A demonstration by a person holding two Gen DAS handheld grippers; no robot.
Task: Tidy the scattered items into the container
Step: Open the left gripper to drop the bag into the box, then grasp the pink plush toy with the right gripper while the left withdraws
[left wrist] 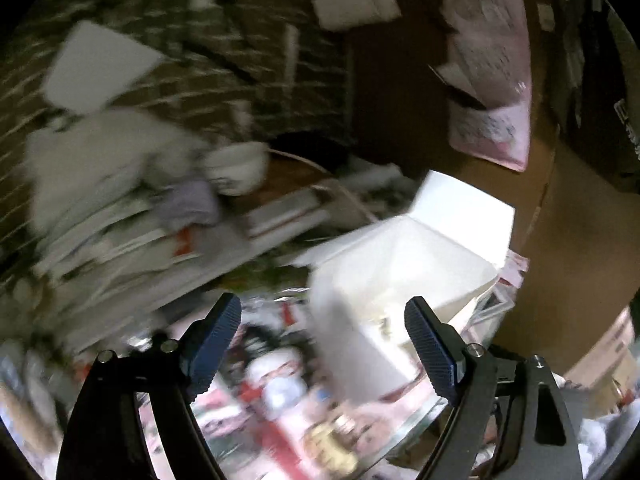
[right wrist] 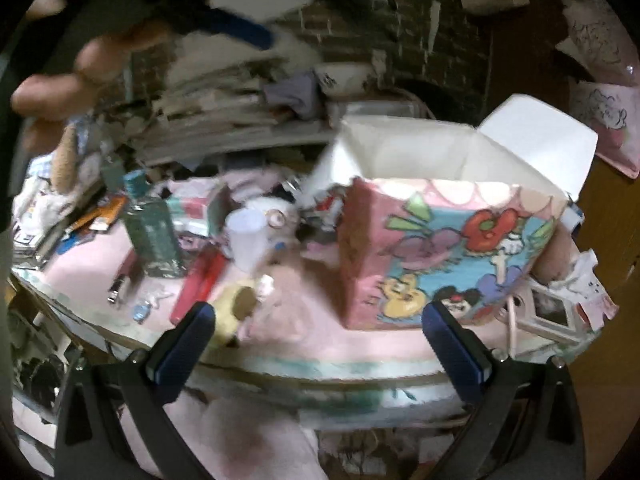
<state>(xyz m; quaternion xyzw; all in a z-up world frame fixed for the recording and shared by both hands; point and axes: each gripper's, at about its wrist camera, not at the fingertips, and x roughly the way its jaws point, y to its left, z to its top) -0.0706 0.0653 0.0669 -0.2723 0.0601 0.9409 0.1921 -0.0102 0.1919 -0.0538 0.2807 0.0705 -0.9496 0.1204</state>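
Both views motion-blurred; fine detail unreliable.

Right gripper: jaws spread wide, nothing between them, held in front of the near edge of the surface, which carries a pink cover.

Container: open-topped box with cartoon print on its outer faces and a white interior, white flaps raised at the back. Stands upright toward the right side of the surface, near the front edge.

Scattered items to the left of the container, apart from it: a translucent white cup, a green rectangular bottle upright, a red flat object lying near the front edge, a yellow roundish item just behind the right gripper's left fingertip. Stacked papers along the back edge with a white bowl on top.

Left gripper: jaws spread, empty, above printed clutter; the container appears just ahead, white side facing. In the right wrist view the left gripper shows only as a blurred blue pad at upper left.
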